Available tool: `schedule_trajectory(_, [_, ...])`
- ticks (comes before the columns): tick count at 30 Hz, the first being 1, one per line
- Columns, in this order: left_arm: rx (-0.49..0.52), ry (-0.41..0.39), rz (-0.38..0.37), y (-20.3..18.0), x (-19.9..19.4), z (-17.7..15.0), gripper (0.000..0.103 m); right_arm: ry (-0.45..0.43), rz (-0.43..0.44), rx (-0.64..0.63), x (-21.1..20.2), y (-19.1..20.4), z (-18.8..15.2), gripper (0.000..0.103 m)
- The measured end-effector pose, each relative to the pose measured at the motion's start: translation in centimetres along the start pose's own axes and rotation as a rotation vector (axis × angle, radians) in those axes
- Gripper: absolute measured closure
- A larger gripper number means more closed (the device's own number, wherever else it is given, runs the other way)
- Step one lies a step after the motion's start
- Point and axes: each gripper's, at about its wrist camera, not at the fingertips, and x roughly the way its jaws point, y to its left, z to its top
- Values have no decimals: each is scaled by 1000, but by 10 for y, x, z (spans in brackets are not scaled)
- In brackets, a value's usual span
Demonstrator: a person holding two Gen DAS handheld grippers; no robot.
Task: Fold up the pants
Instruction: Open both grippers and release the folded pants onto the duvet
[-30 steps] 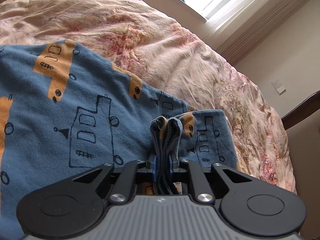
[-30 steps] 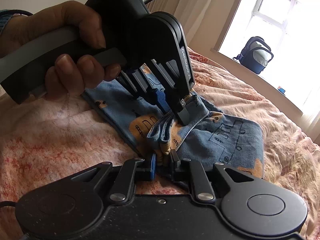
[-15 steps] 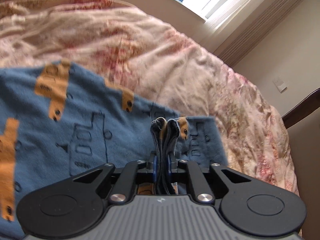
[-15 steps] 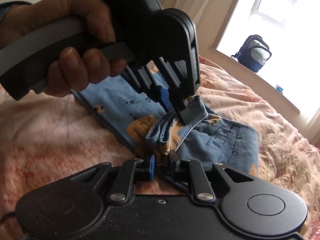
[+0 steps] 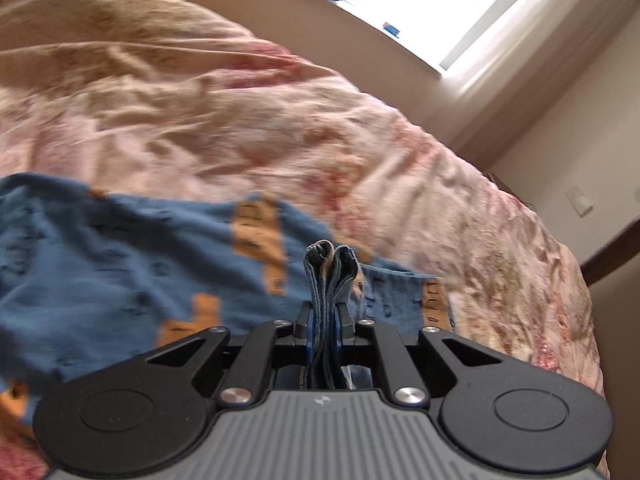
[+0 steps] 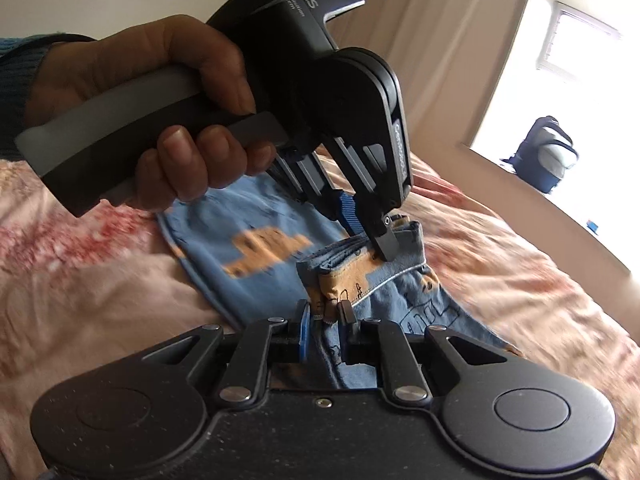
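Within the last second both the left tongs and right tongs, each pinching bunched hem, had lifted the blue pants higher off the bed, suggesting the fold-over was underway.

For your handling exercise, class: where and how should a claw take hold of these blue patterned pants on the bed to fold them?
Grip the bunched hem edge of the pants, coming from the near side, low over the bedspread. The stacked layers stand up there as a thick ridge, which the left claw and right claw both already pinch.
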Motion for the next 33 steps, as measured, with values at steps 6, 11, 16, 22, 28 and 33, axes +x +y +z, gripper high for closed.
schedule_trajectory(6, [-33, 33, 48, 34, 8, -5, 92, 26, 79, -25, 22, 19, 9, 87])
schedule_trajectory(11, [-77, 31, 40, 50, 18, -13, 86, 75, 109, -30, 40, 24, 1, 85])
schedule_trajectory(16, [-60, -59, 88, 46, 0, -15, 29, 8, 99, 18, 19, 9, -10, 42])
schedule_trajectory(22, [45, -202, 258, 15, 4, -19, 7, -51, -269, -13, -7, -37, -43, 1])
schedule_trajectory(28, [90, -279, 457, -9, 37, -34, 0, -83, -389, -16, 40, -92, -54, 1])
schedule_trajectory(33, [138, -293, 538, -5, 55, -38, 0, -73, -357, -90, 86, -99, -55, 1])
